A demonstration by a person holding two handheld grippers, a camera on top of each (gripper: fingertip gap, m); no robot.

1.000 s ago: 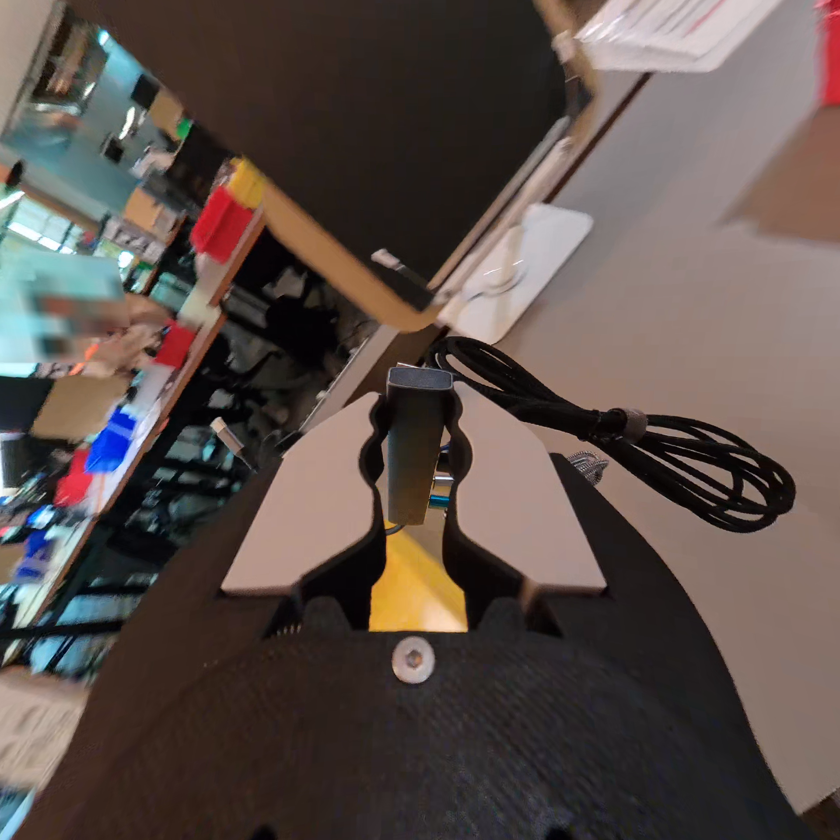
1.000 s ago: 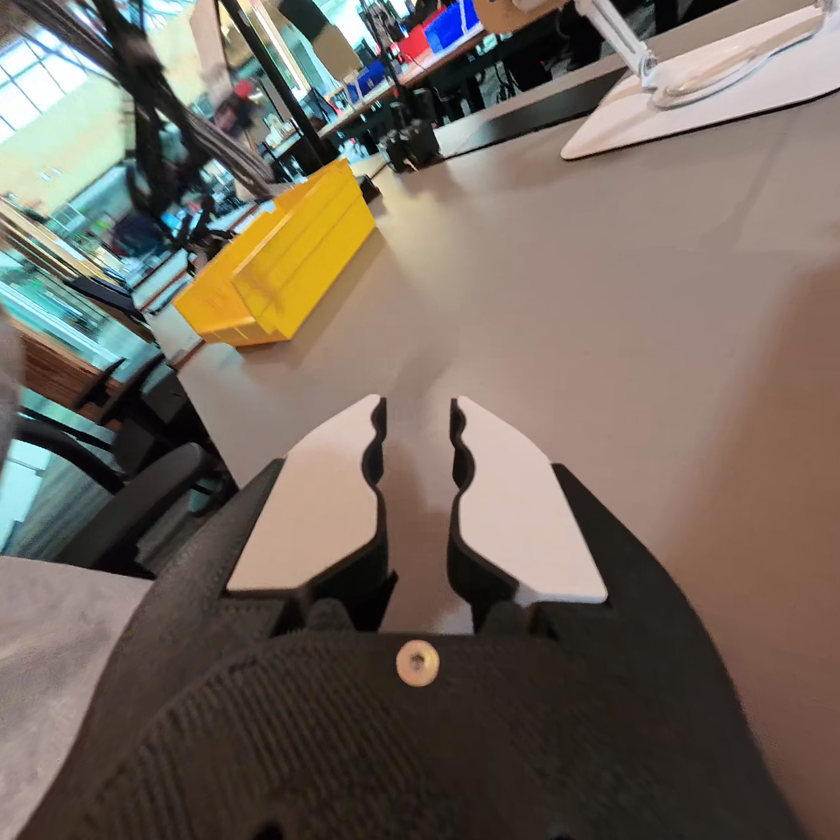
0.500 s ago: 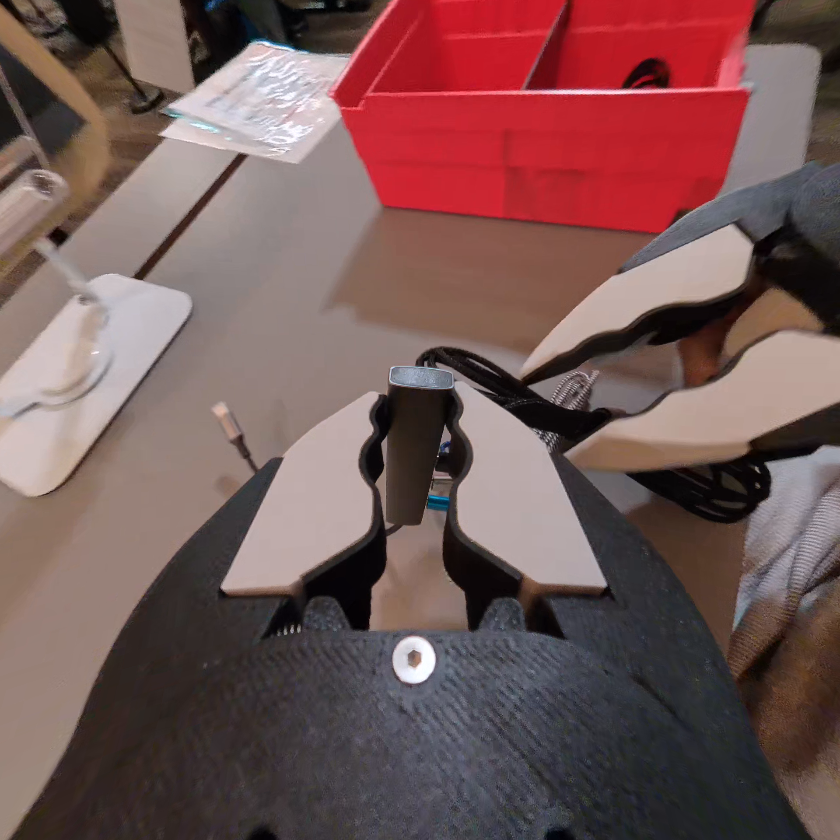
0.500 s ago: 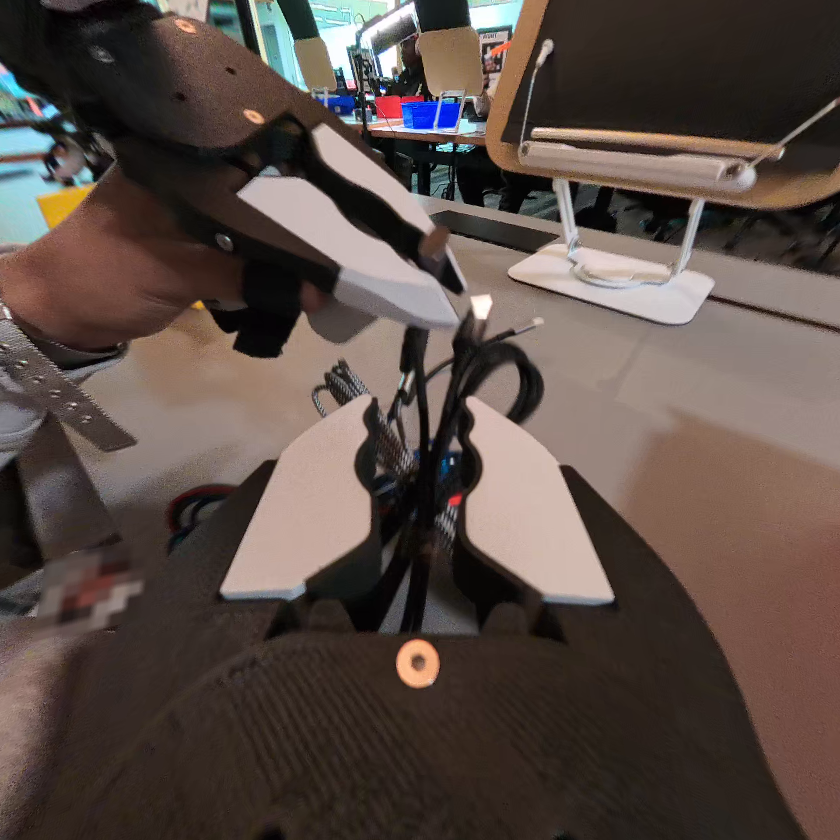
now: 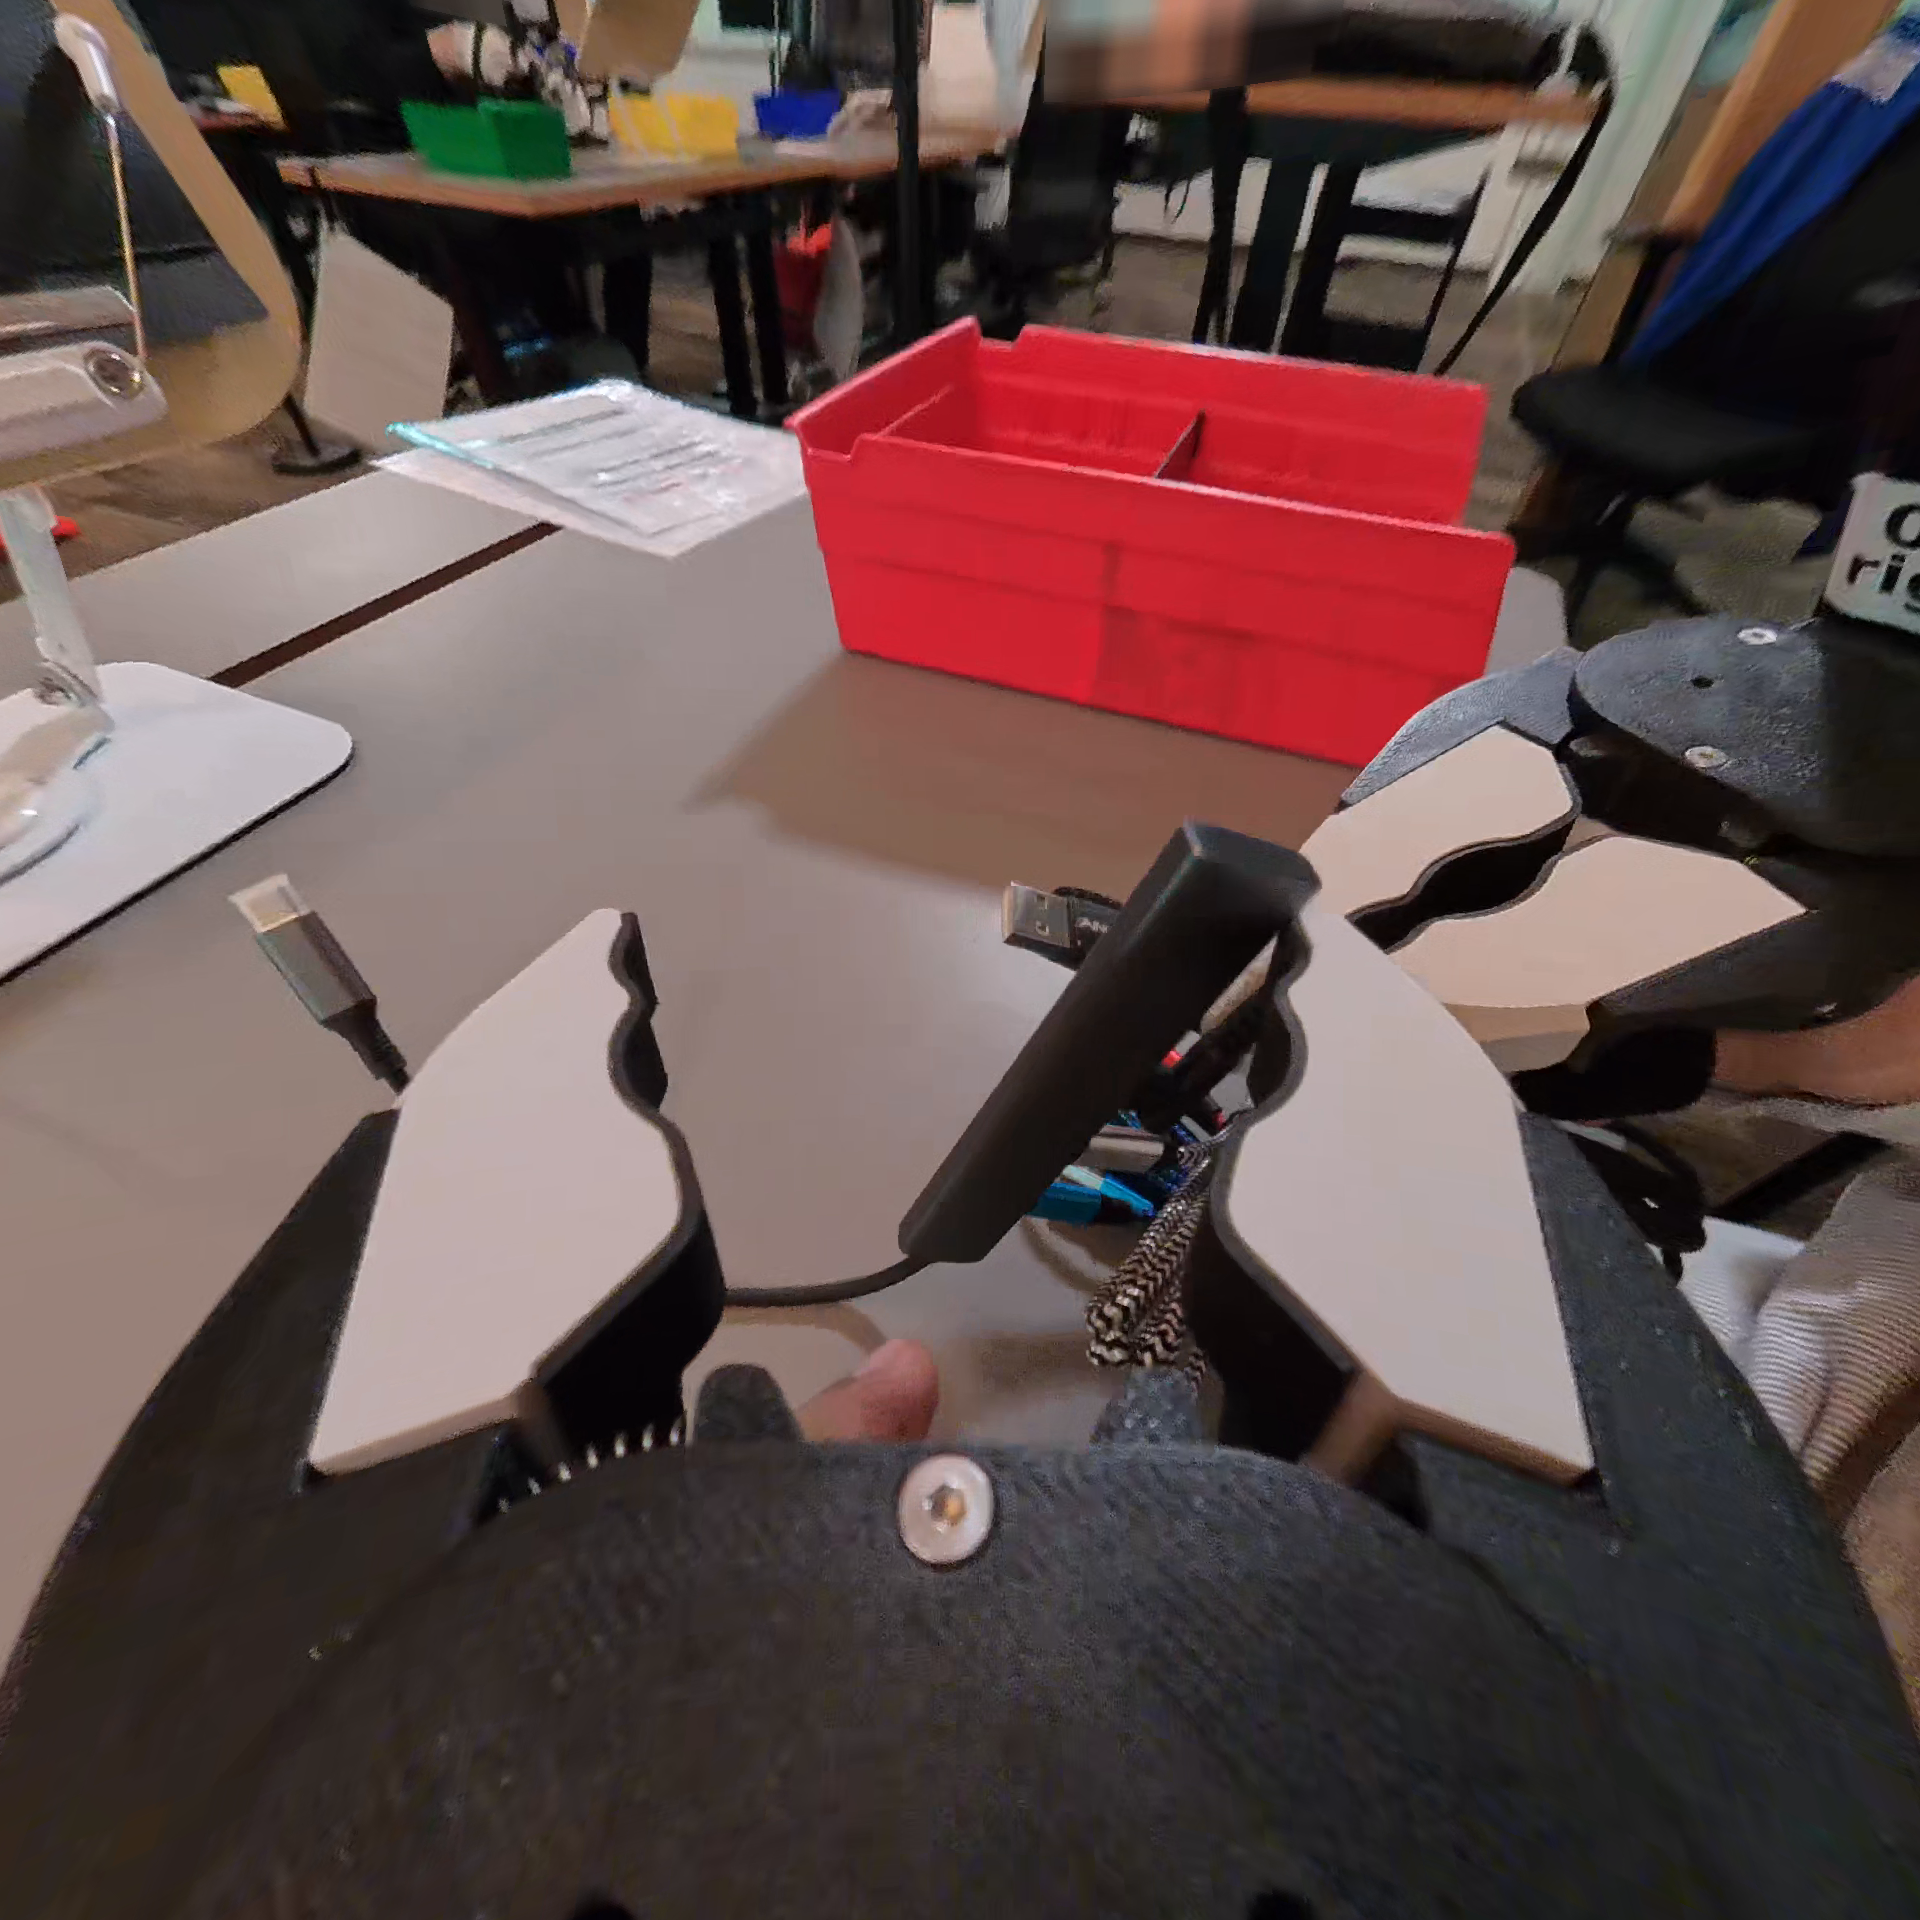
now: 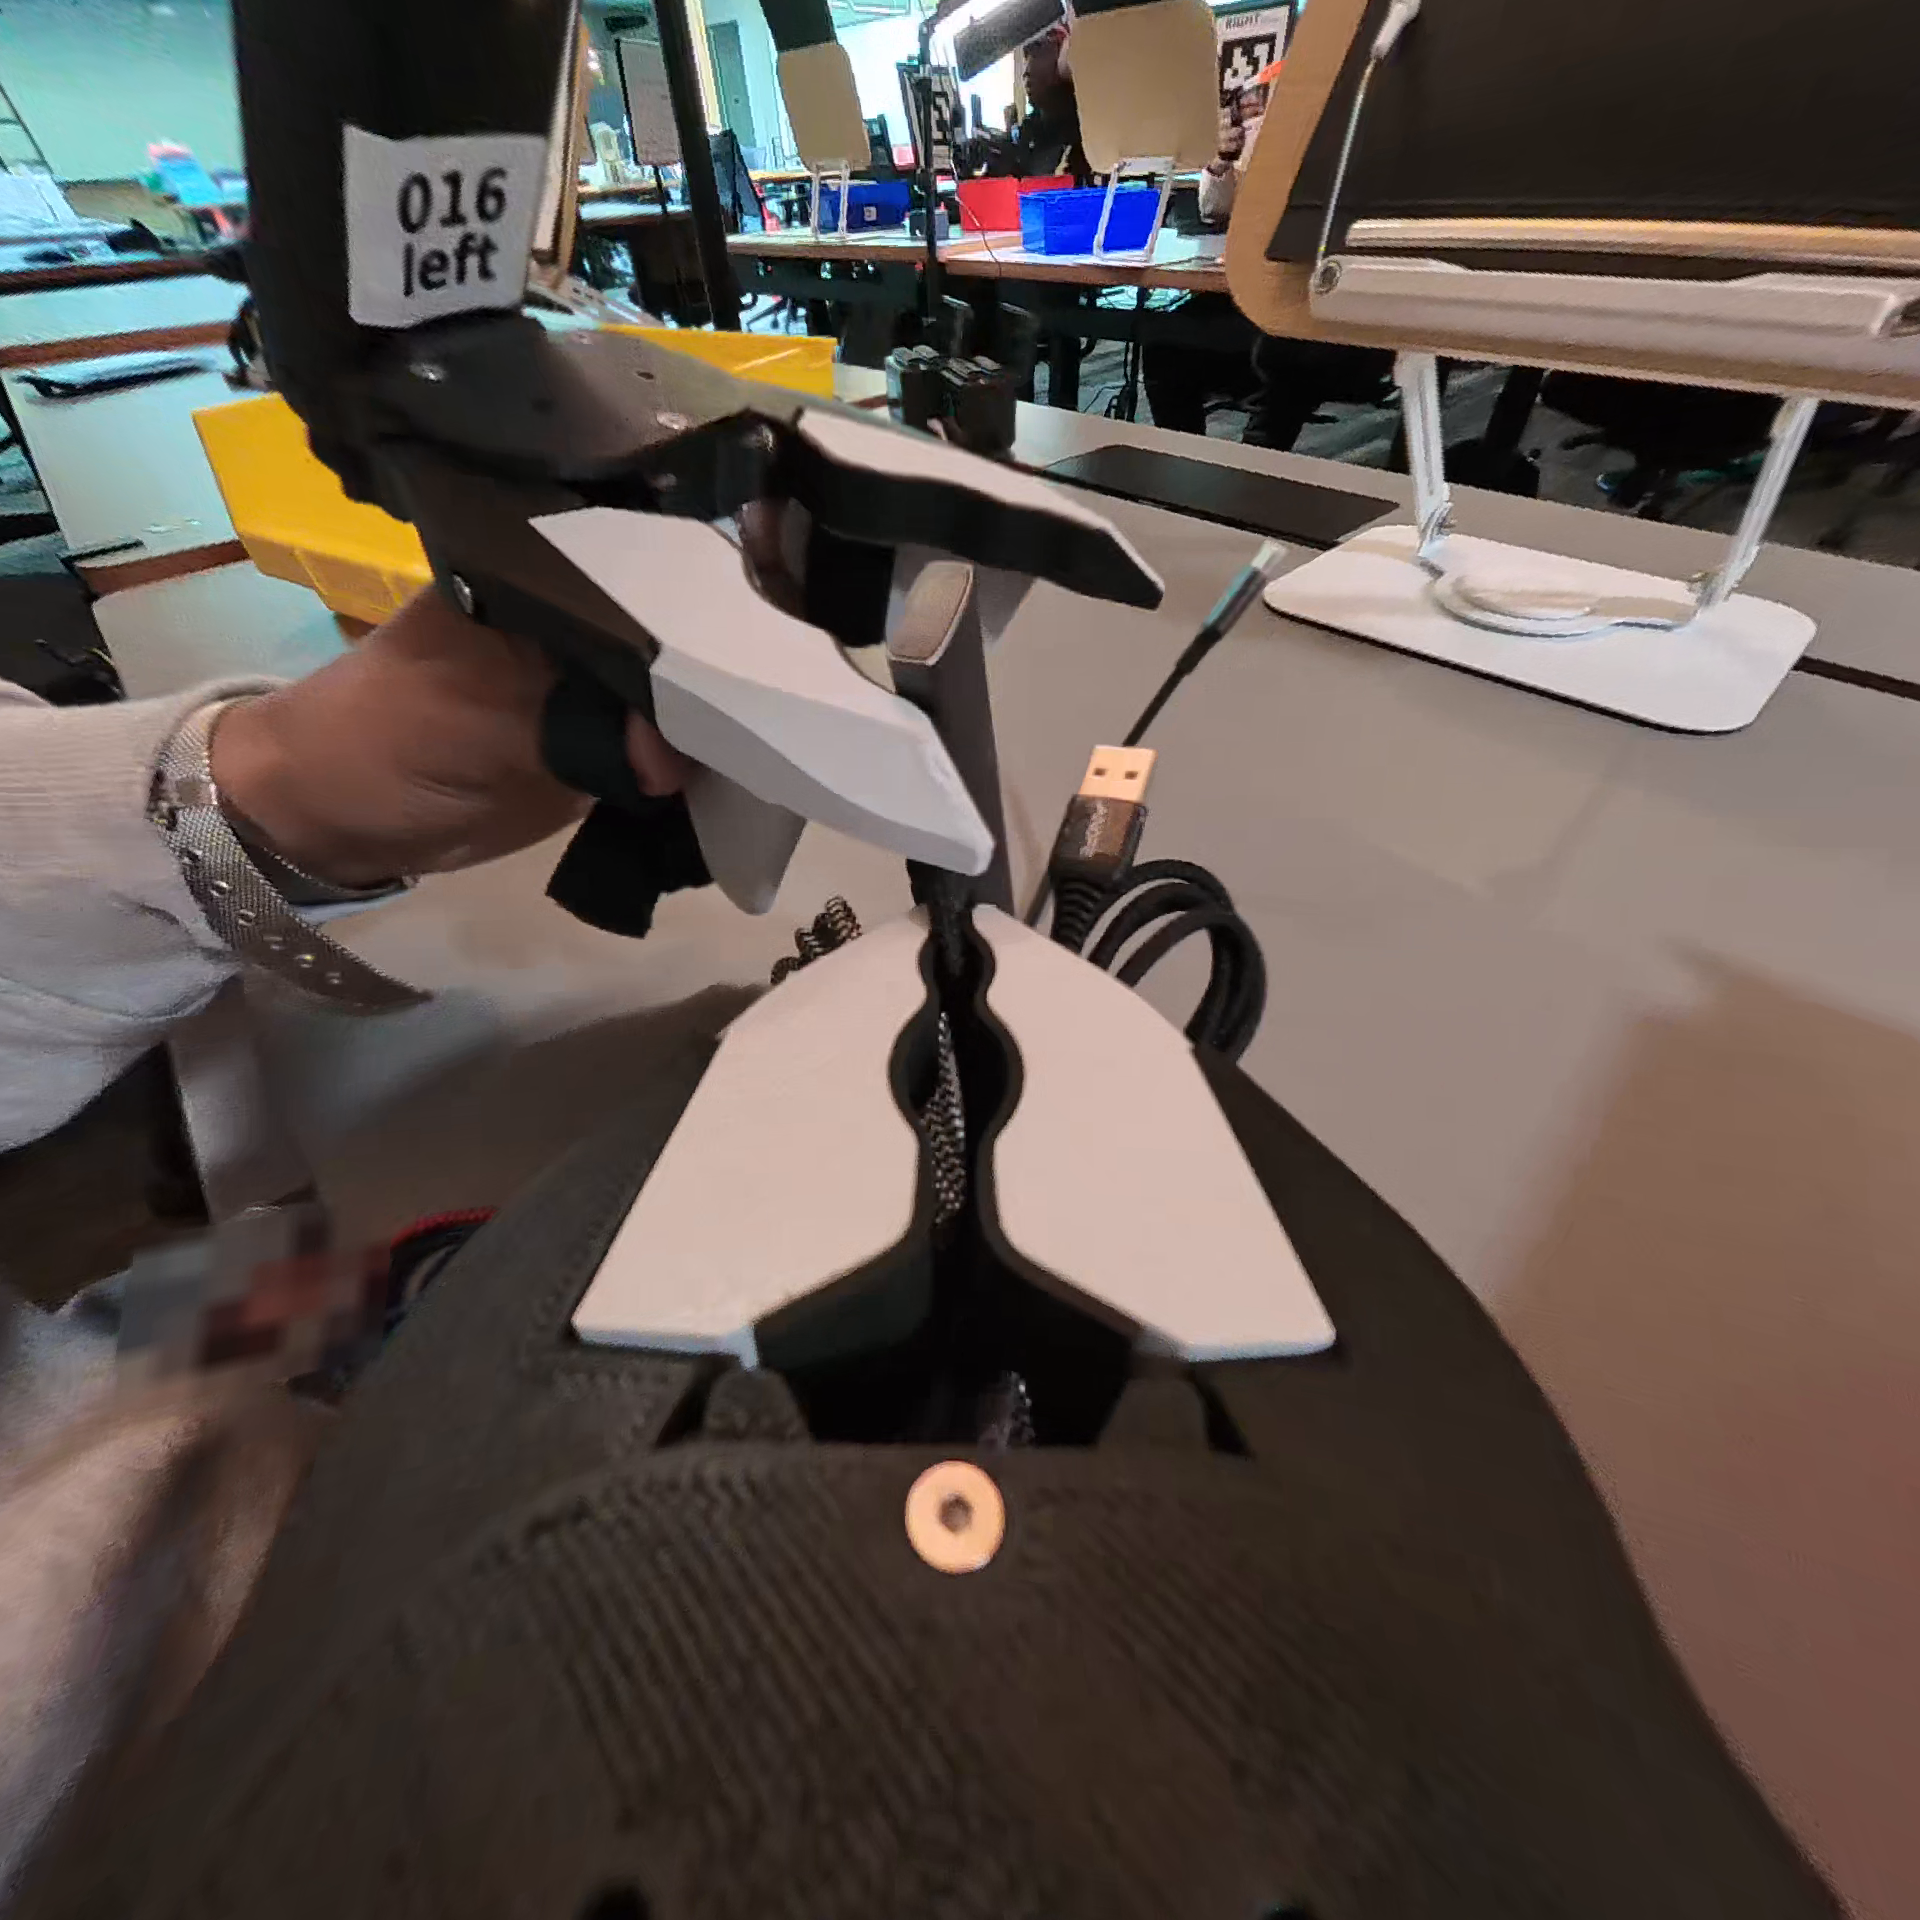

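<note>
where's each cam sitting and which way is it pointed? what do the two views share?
Left wrist view: on the left gripper, low over the grey table, facing the red bin; its open fingers flank the dark hub, with a fingertip below.
Right wrist view: on the right gripper, facing the white stand and yellow bin; its fingers close on braided cables, with a hand and sleeve at left.
Shared: both grippers, the hub, the USB-A plug, the table.

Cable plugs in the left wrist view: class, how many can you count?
2: a silver-tipped plug left of the left claw; a USB plug behind the black hub. Others may be hidden.
</note>
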